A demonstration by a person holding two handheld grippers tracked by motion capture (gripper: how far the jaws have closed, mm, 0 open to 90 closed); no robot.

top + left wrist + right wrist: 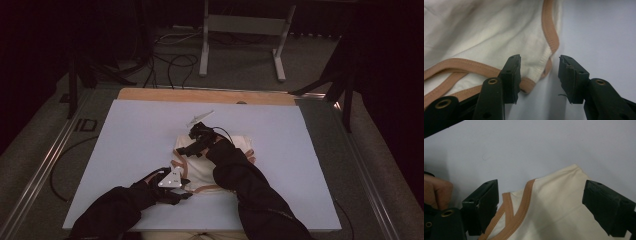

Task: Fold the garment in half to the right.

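Note:
A cream garment (200,170) with tan trim lies crumpled near the front middle of the pale table (135,130). My left gripper (185,192) is at the garment's near left edge. In the left gripper view the left gripper (539,60) is open, and a trimmed corner of the garment (486,32) lies between its jaws without being pinched. My right gripper (187,151) reaches to the far left corner. The right gripper view has the right gripper (541,185) wide open around a corner of the garment (556,202), whose trim forms a V near the left jaw.
A wooden strip (200,95) runs along the table's far edge. Beyond it, a metal stand (240,30) and cables (170,60) are on the carpet. A metal rail (45,165) runs along the table's left side. Fingers of a hand (436,192) are beside the right gripper.

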